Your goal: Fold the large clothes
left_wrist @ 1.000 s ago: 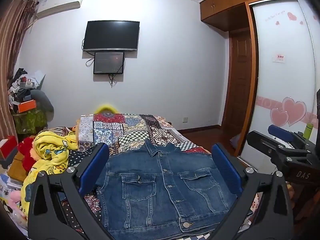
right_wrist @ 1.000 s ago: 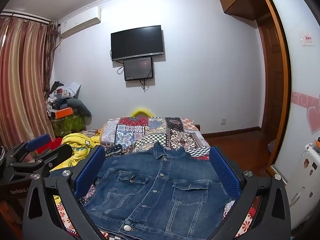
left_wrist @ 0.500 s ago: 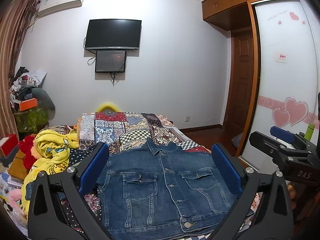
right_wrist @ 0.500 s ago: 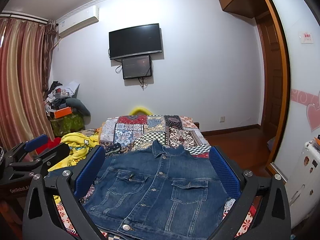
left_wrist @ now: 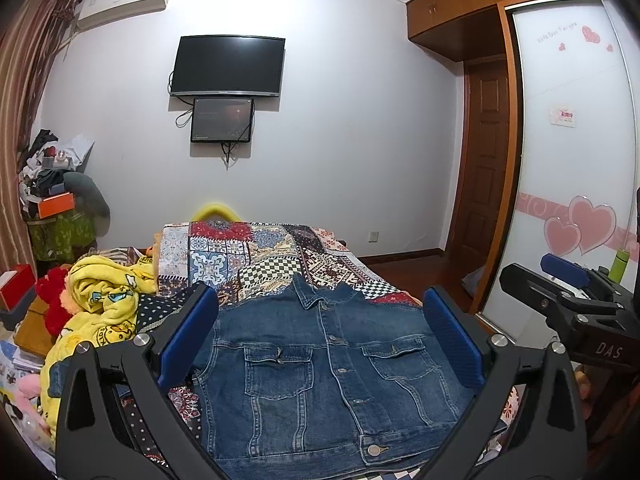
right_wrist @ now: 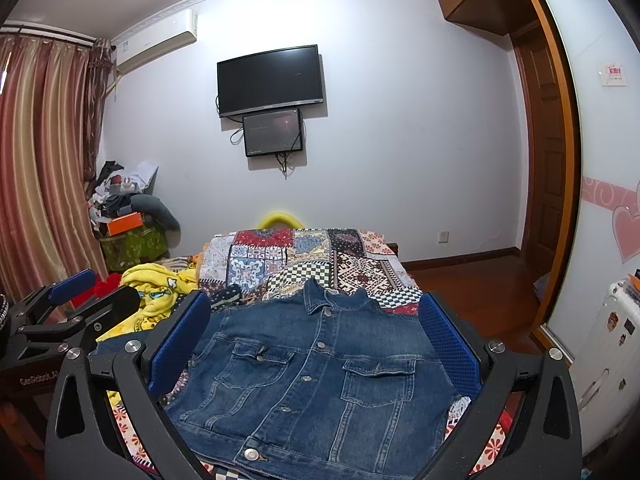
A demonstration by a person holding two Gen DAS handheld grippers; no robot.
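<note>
1. Left wrist view: the denim jacket [left_wrist: 332, 376] lies flat, buttoned, collar toward 12 o'clock, on the patchwork bedspread [left_wrist: 256, 256]. The left gripper [left_wrist: 320, 340] is spread wide, holding nothing.
2. Right wrist view: the jacket [right_wrist: 316, 380] fills 6 o'clock, sleeves hidden; the right gripper [right_wrist: 316, 344] is released too.

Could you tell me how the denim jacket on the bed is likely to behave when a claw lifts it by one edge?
The denim jacket lies flat with crisp seams and buttoned front, so it probably drapes rather than holds shape, though stiffer than thin cloth. Thick denim and metal buttons suggest some weight. The textured weave should grip well against the blue pads.
</note>
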